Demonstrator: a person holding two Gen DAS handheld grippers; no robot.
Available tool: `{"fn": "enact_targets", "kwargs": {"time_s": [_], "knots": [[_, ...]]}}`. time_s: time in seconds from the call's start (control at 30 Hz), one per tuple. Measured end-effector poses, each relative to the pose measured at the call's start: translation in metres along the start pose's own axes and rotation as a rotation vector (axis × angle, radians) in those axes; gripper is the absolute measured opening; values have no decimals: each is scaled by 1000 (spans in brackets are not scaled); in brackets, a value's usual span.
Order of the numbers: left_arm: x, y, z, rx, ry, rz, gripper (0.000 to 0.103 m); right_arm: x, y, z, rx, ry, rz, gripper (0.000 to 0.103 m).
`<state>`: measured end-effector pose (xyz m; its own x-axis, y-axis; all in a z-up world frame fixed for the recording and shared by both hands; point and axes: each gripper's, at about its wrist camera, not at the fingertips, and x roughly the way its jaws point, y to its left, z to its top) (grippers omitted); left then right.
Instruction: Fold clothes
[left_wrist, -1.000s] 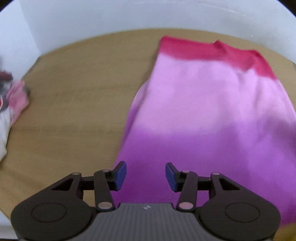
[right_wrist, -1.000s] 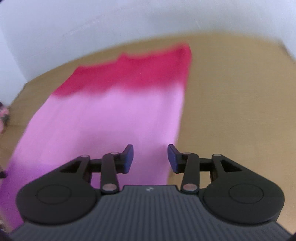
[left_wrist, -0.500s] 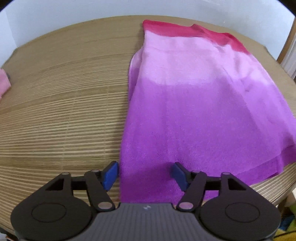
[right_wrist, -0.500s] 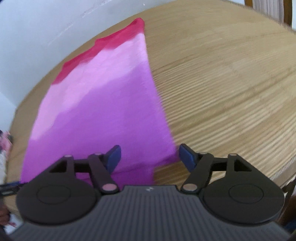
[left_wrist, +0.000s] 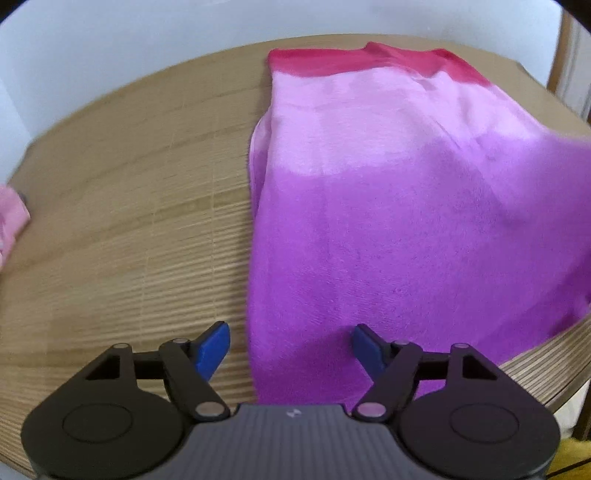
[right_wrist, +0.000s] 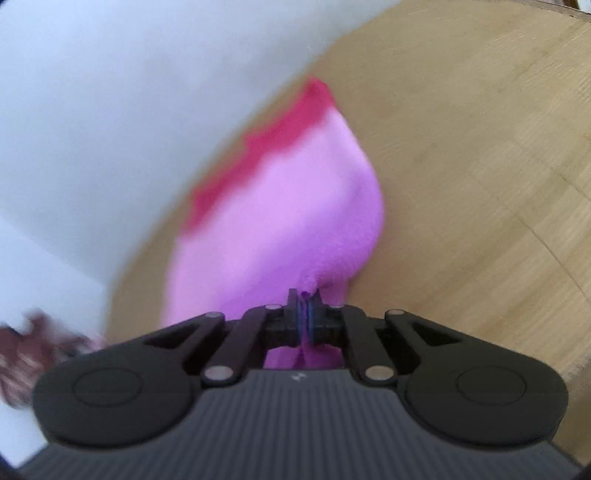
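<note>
Fingers (right_wrist: 313, 314) of my right gripper (right_wrist: 305, 295) have just snapped together and now pinch a bunched edge of the purple-and-pink garment (right_wrist: 295, 221), which rises off the wooden counter (right_wrist: 480, 184) toward them. On my left gripper (left_wrist: 290, 338) the blue fingers (left_wrist: 212, 349) have just been widening and stand wide apart, straddling the garment's near left edge without pressing it; one sits over bare wood, the other over cloth. Beyond them the garment lies spread on the counter, purple nearest, then pale pink, ending in a red band at the far side, with its right part lifted. A pink cloth (left_wrist: 11, 218) sits at the counter's left edge, well apart. A white wall (left_wrist: 147, 44) stands behind.
</note>
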<state>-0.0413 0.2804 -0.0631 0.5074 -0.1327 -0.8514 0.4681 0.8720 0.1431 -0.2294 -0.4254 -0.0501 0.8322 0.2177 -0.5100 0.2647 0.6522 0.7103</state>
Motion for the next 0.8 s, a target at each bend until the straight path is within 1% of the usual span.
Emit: {"fn": "enact_targets", "kwargs": {"time_s": [0.07, 0.17, 0.2, 0.3, 0.33, 0.37, 0.47, 0.57, 0.6, 0.63, 0.73, 0.8], "knots": [[-3, 0, -2, 7, -4, 3, 77, -4, 13, 15, 11, -12, 70, 7], [-3, 1, -2, 6, -11, 6, 79, -2, 31, 24, -36, -24, 93, 7], [-5, 3, -4, 6, -14, 8, 80, 0, 34, 24, -48, -26, 84, 7], [-4, 7, -6, -6, -15, 2, 82, 6, 27, 17, -40, -3, 16, 7], [-4, 9, -6, -12, -10, 2, 82, 6, 22, 14, -54, 7, -31, 7], [-5, 11, -6, -17, -6, 3, 82, 5, 17, 11, -83, 19, -97, 9], [-6, 13, -9, -15, -7, 14, 84, -2, -3, -8, -222, 41, -360, 10], [-7, 16, -11, -17, -2, 16, 85, -7, -27, -27, -305, 39, -575, 12], [-6, 17, -10, -17, 3, 14, 85, -10, -35, -32, -302, 40, -593, 12], [-5, 19, -10, -14, 5, 12, 86, -13, -42, -35, -274, 47, -578, 14], [-3, 20, -8, -5, 9, 15, 87, -13, -59, -39, -116, 60, -462, 33], [-6, 19, -7, 9, 13, 23, 86, -12, -63, -44, -36, 42, -379, 37]]}}
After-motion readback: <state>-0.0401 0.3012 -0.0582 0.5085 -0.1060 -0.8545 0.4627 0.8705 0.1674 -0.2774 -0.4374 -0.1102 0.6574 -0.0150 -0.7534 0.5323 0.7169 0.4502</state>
